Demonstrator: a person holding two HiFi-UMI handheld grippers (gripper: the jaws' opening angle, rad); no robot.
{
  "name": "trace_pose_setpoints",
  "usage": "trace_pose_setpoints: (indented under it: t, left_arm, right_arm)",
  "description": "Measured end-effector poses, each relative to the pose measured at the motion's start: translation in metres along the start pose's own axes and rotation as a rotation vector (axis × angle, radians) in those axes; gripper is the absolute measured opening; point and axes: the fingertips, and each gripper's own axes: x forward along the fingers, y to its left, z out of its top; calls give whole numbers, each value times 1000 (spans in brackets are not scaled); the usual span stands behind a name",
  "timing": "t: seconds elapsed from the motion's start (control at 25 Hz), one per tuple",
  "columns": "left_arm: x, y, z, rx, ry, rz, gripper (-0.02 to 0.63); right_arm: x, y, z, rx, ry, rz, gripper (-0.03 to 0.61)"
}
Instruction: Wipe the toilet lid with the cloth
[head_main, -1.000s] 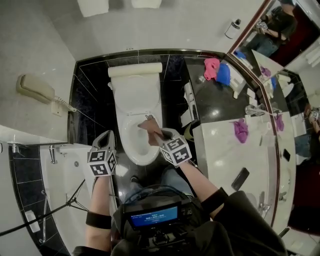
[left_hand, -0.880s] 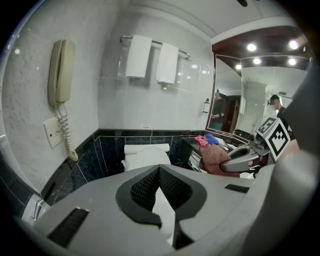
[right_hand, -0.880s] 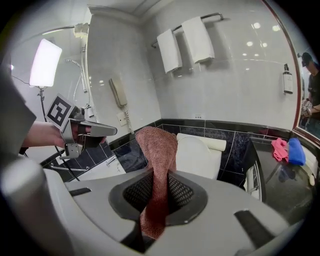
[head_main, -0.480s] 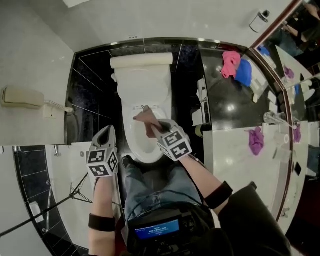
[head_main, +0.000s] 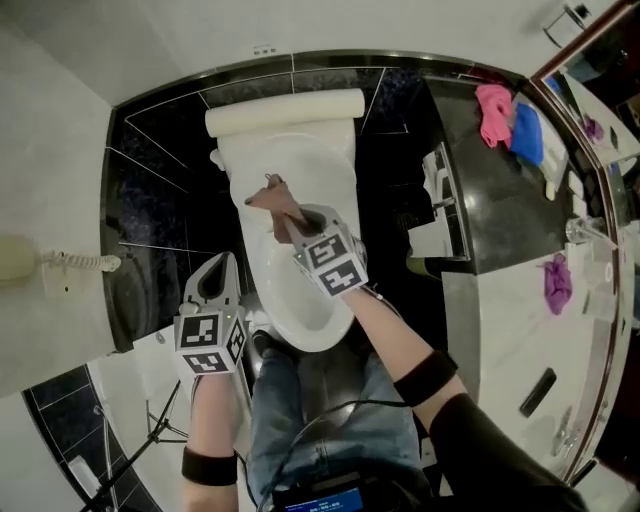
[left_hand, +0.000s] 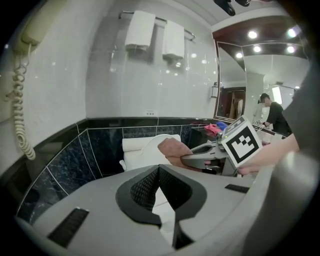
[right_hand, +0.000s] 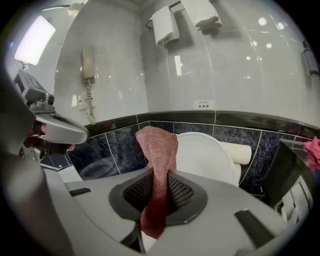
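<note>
Cloth (head_main: 268, 200), pinkish-brown: I have it pinched in my right tongs (head_main: 288, 228), its free end standing past the tips, over the white lid (head_main: 300, 290). Left tongs (head_main: 222, 268): pressed together, empty, beside the lid's left edge. Black tiled wall (head_main: 160, 200) behind.
</note>
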Motion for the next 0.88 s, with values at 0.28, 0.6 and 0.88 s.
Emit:
trace_pose_setpoints:
  t: [0.28, 0.6, 0.88]
  left_arm:
    - [41, 44, -20, -23, -15, 14, 0]
    - [50, 51, -34, -27, 17, 14, 0]
    - [60, 42, -34, -19, 37, -2, 0]
  right_arm:
    - [108, -8, 21, -124, -61, -46, 69]
    - [146, -48, 32, -51, -94, -135, 69]
    - [104, -100, 34, 16, -138, -218, 69]
